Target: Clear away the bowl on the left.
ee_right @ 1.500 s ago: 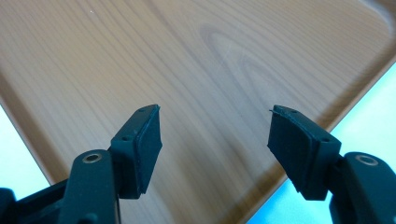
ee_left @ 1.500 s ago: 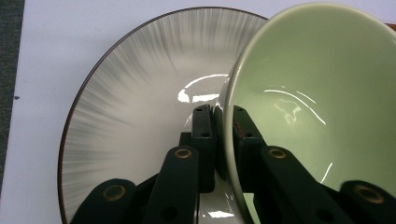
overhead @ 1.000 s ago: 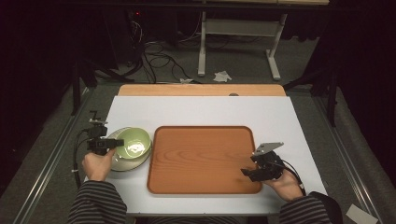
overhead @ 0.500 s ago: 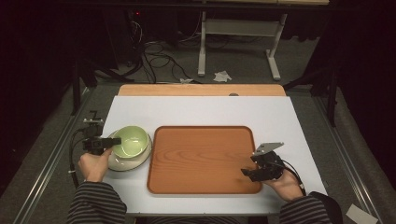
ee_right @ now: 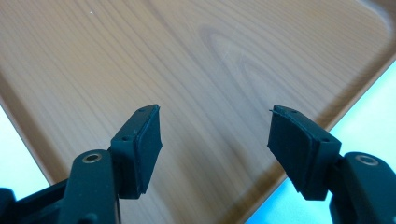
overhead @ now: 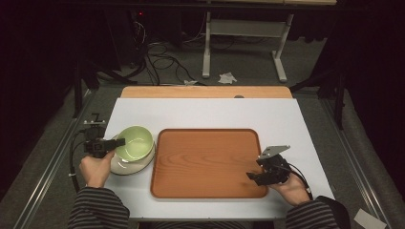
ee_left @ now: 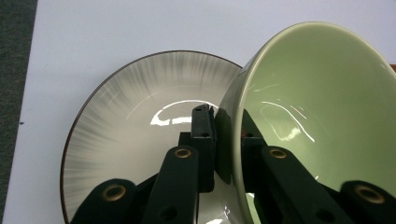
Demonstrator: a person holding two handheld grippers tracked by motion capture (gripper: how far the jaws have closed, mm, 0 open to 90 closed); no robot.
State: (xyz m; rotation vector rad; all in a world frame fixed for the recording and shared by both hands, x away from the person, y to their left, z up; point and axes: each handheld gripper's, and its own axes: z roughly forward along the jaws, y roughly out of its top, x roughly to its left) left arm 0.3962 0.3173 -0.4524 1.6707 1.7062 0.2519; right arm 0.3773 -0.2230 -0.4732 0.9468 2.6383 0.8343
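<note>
The wooden tray [overhead: 208,162] lies flat in the middle of the white desk [overhead: 205,114], its long side running across. Beyond the tray's far edge, a light wooden strip [overhead: 205,92] borders the desk. Farther off past the tray, on the grey floor [overhead: 248,62], lie black cables [overhead: 157,52], a crumpled scrap of white paper [overhead: 228,78] and a white metal frame [overhead: 243,38].

Bare wooden tray [overhead: 205,162] beside tilted green bowl [overhead: 135,141]; plate [overhead: 125,166] beneath
</note>
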